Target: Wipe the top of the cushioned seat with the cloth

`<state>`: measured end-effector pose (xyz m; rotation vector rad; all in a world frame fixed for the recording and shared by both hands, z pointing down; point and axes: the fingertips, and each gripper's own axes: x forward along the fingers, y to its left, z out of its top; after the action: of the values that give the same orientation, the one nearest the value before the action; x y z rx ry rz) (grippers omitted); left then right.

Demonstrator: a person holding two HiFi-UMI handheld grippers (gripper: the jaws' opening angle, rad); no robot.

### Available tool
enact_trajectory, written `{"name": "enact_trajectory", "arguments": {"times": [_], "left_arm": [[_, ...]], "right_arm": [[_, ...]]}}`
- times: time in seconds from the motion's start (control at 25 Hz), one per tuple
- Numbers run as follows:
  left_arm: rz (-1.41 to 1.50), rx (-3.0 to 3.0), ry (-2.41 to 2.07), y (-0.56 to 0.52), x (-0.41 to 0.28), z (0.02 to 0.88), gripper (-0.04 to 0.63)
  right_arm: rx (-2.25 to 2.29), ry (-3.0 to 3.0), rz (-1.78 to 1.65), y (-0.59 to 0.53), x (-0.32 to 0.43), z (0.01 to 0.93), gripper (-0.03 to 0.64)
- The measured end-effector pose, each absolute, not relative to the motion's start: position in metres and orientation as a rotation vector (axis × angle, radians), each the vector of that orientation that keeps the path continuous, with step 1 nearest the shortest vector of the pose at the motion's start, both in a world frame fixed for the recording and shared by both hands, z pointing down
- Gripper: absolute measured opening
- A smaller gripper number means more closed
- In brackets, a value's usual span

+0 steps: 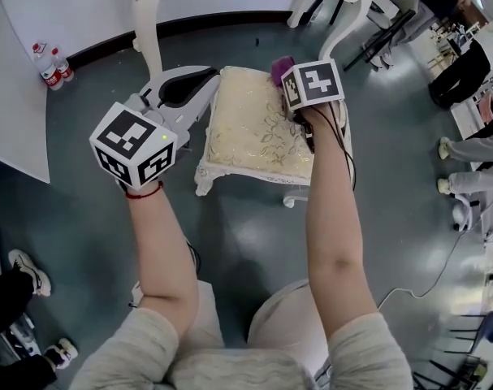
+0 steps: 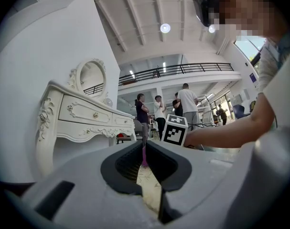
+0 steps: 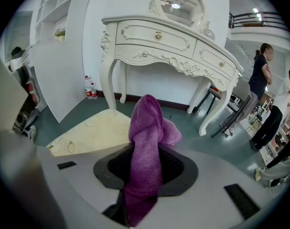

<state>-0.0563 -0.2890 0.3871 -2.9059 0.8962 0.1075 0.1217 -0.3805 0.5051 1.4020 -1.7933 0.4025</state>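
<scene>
**Left.** The person's left hand-held gripper (image 2: 143, 142) was held off the left edge of the seat, above the grey-green floor (image 1: 92, 242), with its nose pointing right, across the seat. Its two jaws were pressed together and held nothing. The thin purple line at their seam was probably the cloth showing beyond them.

**Centre.** The cream cushioned seat with gold floral print and white carved legs (image 1: 250, 132) stood on the floor in front of a white ornate dressing table (image 3: 168, 42). Its top was bare and fully in view.

**Right.** The right hand-held gripper (image 3: 146, 144) was pinching a purple knitted cloth (image 3: 147, 123), which was bunched and stuck forward out of the jaws. This hand-held gripper hung over the far right corner of the seat. It could not be told whether the cloth touched the cushion.

**Governing relation.** From the cloth, nearly all the cushion top lay to the left and back toward the person; in the right gripper view it filled the lower left. The right hand was plainly the nearer to the working surface and the only one carrying the cloth. The wipe would therefore likely call for lowering the cloth onto the corner and drawing it leftward and nearward. The left hand-held gripper stood beside the seat, where it could steady the seat if needed.
</scene>
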Motion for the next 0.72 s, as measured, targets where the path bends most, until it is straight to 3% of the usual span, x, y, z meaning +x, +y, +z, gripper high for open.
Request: {"name": "enact_trajectory", "arguments": {"times": [0.72], "left_arm": [[0.067, -2.945, 0.992, -0.308, -0.072, 0.415, 0.015]], "right_arm": [[1.239, -1.944, 0.316, -0.376, 0.027, 0.503, 0.121]]}}
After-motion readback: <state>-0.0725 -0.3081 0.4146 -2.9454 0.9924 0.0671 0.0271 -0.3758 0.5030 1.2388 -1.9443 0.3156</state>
